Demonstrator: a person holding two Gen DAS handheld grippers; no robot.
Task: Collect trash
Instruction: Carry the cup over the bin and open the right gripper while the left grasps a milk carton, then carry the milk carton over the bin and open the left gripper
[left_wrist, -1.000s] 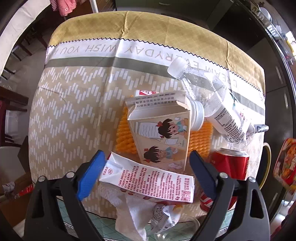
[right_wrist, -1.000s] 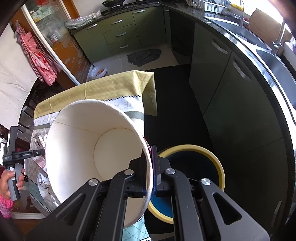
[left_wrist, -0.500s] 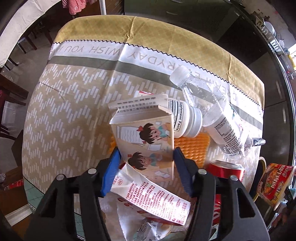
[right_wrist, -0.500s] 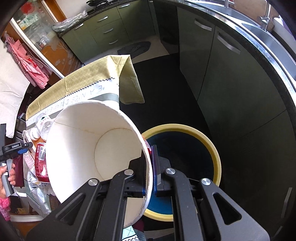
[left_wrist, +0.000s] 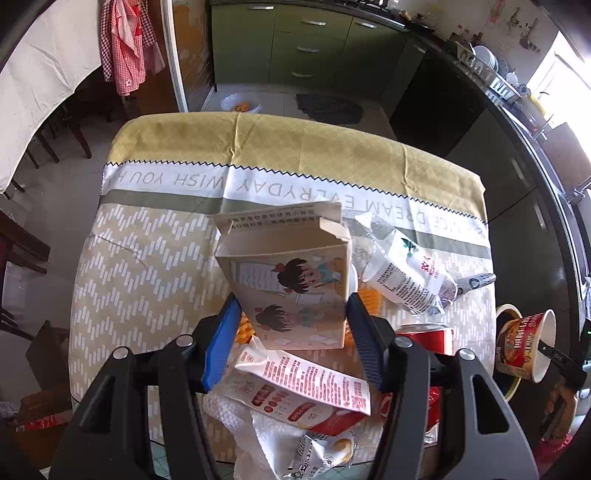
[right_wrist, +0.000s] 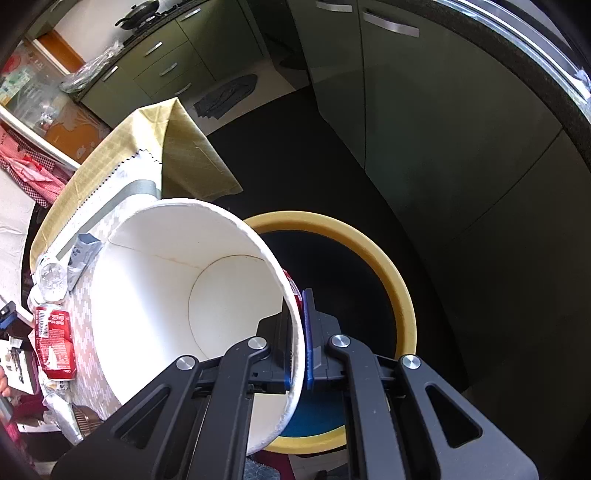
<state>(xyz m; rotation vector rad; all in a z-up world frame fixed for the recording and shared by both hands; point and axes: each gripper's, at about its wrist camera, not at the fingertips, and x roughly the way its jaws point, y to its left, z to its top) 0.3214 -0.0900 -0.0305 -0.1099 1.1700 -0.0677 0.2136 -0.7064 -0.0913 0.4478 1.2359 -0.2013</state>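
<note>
the left gripper (left_wrist: 291, 328) has its blue pads clamped on the two sides of an open-topped cartoon carton (left_wrist: 288, 280), having just closed in on it, and the carton is held tilted above the clutter on the table. nearest the camera, under the fingers, lie a crumpled white tissue (left_wrist: 258, 424) and a flattened white-and-red printed carton (left_wrist: 306, 380); just to the right stands a red soda can (left_wrist: 424, 332), and beyond the held carton a crushed clear plastic bottle (left_wrist: 402, 273) lies on the patterned tablecloth (left_wrist: 147, 266). in the right wrist view the right gripper (right_wrist: 297, 332) is pinched tight on the rim of a white paper noodle cup (right_wrist: 177, 288), its mouth turned toward the camera. past the cup, on the dark floor beside the table, stands a yellow-rimmed bin (right_wrist: 388, 280), with green kitchen cabinets (right_wrist: 424, 110) further back.
</note>
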